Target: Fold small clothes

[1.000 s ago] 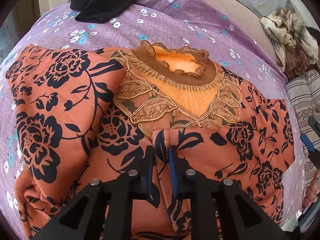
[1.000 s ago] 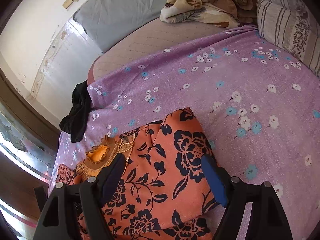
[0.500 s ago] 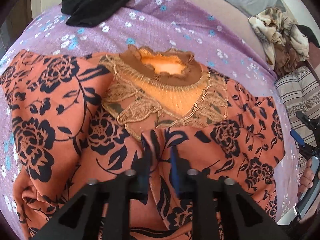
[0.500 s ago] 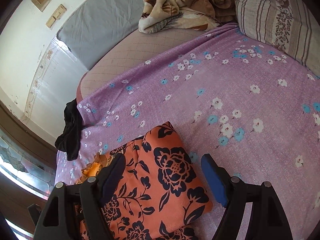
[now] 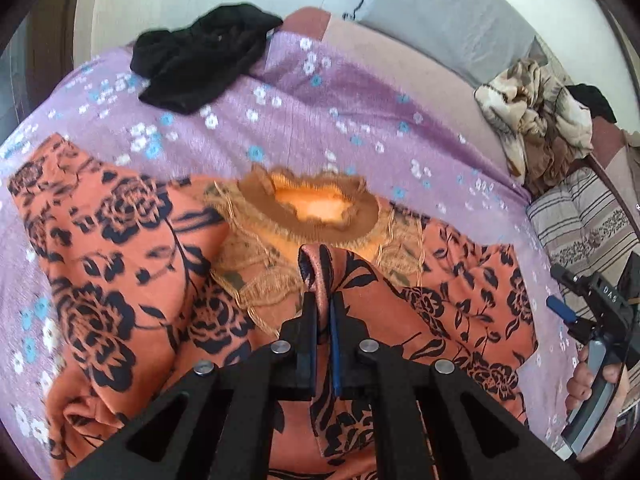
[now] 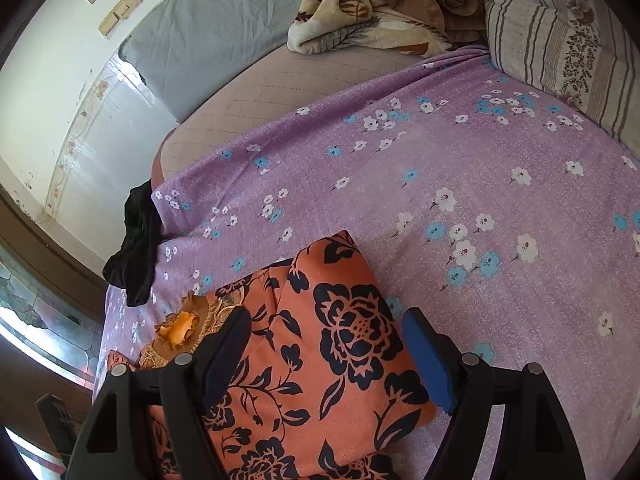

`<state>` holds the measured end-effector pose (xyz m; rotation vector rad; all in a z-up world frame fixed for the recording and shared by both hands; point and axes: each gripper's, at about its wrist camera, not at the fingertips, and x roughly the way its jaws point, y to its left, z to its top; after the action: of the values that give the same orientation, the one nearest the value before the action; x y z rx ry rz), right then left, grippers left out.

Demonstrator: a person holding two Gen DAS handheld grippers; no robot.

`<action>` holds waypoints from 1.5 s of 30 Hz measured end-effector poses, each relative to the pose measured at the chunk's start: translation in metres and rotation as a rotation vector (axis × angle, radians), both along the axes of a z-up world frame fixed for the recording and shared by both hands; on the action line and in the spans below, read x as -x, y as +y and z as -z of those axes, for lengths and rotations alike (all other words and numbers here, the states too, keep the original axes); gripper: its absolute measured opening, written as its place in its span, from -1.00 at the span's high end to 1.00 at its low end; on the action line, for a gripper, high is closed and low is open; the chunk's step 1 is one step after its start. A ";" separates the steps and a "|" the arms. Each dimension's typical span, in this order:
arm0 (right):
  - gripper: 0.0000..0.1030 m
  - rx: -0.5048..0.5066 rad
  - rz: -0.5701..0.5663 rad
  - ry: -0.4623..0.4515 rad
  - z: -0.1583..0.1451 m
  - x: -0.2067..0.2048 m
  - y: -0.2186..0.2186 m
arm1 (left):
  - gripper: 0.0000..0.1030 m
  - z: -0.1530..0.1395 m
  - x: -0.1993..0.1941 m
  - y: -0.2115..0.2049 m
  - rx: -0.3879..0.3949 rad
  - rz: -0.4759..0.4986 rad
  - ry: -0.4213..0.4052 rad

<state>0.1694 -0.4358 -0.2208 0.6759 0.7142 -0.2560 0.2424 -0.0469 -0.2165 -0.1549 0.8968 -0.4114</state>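
Observation:
An orange top with black flowers (image 5: 120, 264) lies spread on the purple flowered bedsheet (image 5: 340, 112), its brown lace collar (image 5: 316, 204) facing up. My left gripper (image 5: 323, 300) is shut on a raised fold of the top's cloth (image 5: 320, 268) just below the collar. The right side of the top (image 6: 340, 340) is folded inward. My right gripper (image 6: 326, 334) is open and empty, its jaws hovering over that folded side. The right gripper also shows at the right edge of the left wrist view (image 5: 592, 304).
A black garment (image 5: 200, 56) lies at the bed's far left corner. A crumpled beige blanket (image 6: 380, 4) and a striped pillow (image 6: 560, 48) sit at the head of the bed. A grey pillow (image 6: 212, 32) leans on the wall.
My left gripper has closed on a fold of the top and lifted it toward the collar. My right gripper has drawn back a little, staying open.

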 end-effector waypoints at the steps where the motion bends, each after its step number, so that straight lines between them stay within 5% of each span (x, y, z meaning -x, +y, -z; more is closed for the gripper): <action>1: -0.56 -0.004 0.001 -0.007 -0.001 0.000 0.000 | 0.90 -0.009 0.001 0.003 -0.027 -0.022 -0.053; 5: -0.56 -0.029 -0.028 -0.059 -0.004 0.000 0.007 | 0.90 -0.016 -0.015 0.024 -0.183 -0.152 -0.141; 9: -0.56 -0.070 -0.112 -0.088 0.002 -0.012 0.026 | 0.88 0.019 -0.047 0.041 -0.160 -0.138 0.074; 12: -0.56 -0.081 -0.180 -0.082 0.013 -0.024 0.045 | 0.82 0.024 -0.048 0.043 -0.199 -0.172 0.082; 15: -0.56 -0.051 -0.251 0.016 0.032 -0.041 0.064 | 0.79 0.005 -0.042 0.056 -0.176 -0.222 0.007; 17: -0.56 0.009 -0.273 0.176 0.055 -0.052 0.074 | 0.50 -0.003 -0.043 0.073 -0.186 -0.287 -0.028; 19: -0.53 0.074 -0.279 0.215 0.062 -0.053 0.080 | 0.27 -0.005 -0.046 0.097 -0.185 -0.367 -0.020; 25: -0.52 0.094 -0.270 0.060 0.032 -0.039 0.083 | -0.13 -0.002 -0.055 0.199 -0.036 -0.641 0.070; 31: -0.52 0.085 -0.329 -0.096 0.011 -0.034 0.102 | -0.14 0.021 -0.065 0.250 0.066 -0.756 0.147; 34: -0.40 0.073 -0.397 -0.043 0.023 -0.043 0.120 | -0.14 0.038 -0.077 0.251 0.203 -0.705 0.212; 37: 0.21 0.121 -0.428 0.059 0.043 -0.052 0.134 | -0.13 0.053 -0.089 0.244 0.290 -0.663 0.264; 43: 0.25 0.126 -0.428 0.097 0.052 -0.056 0.133 | -0.11 0.060 -0.095 0.245 0.377 -0.682 0.262; 45: 0.25 0.112 -0.419 0.101 0.054 -0.055 0.131 | 0.21 0.066 -0.097 0.248 0.409 -0.685 0.258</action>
<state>0.2246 -0.3047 -0.2746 0.3955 0.9126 0.0562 0.3390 0.2011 -0.2824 -0.8794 0.9417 0.0770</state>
